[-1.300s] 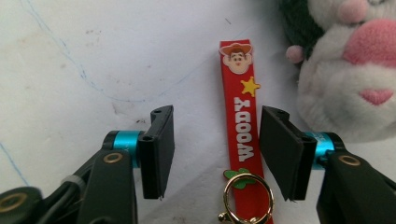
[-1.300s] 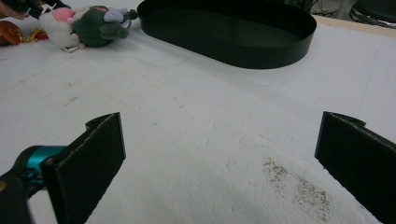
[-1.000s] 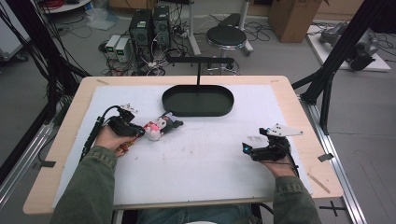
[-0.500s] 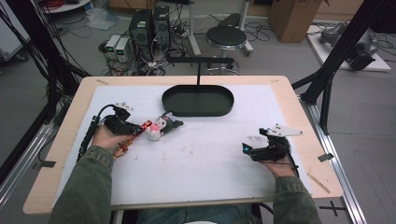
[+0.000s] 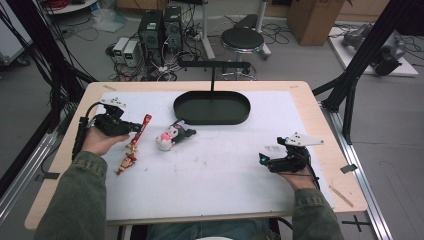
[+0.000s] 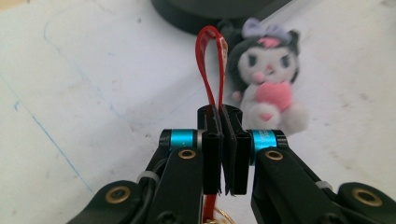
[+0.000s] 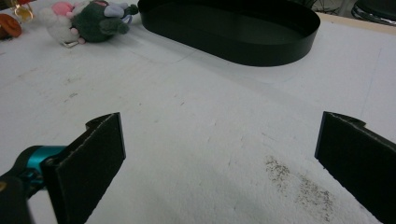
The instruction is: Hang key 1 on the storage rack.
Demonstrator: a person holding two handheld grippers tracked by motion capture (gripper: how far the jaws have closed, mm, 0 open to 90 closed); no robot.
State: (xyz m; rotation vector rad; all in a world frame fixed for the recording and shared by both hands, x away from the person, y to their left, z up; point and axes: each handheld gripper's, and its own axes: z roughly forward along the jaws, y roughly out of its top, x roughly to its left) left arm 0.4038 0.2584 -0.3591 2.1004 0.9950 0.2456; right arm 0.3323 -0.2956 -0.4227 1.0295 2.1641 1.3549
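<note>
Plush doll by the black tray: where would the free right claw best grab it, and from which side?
Across the white body of the plush doll, coming from above: it lies flat on the table, long axis toward the black tray. Right claw stands open; span the narrow width.

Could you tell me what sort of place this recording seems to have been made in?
Most likely a lab or workshop set up for recording. A wooden table stands inside a black metal frame. Behind it, computer towers sit on the bare floor among loose cables, beside a black stool and a cardboard box.

Black oval tray [image 5: 212,108] on white table [image 5: 225,170]; plush toy [image 5: 172,136]; stool [image 5: 242,39]
</note>
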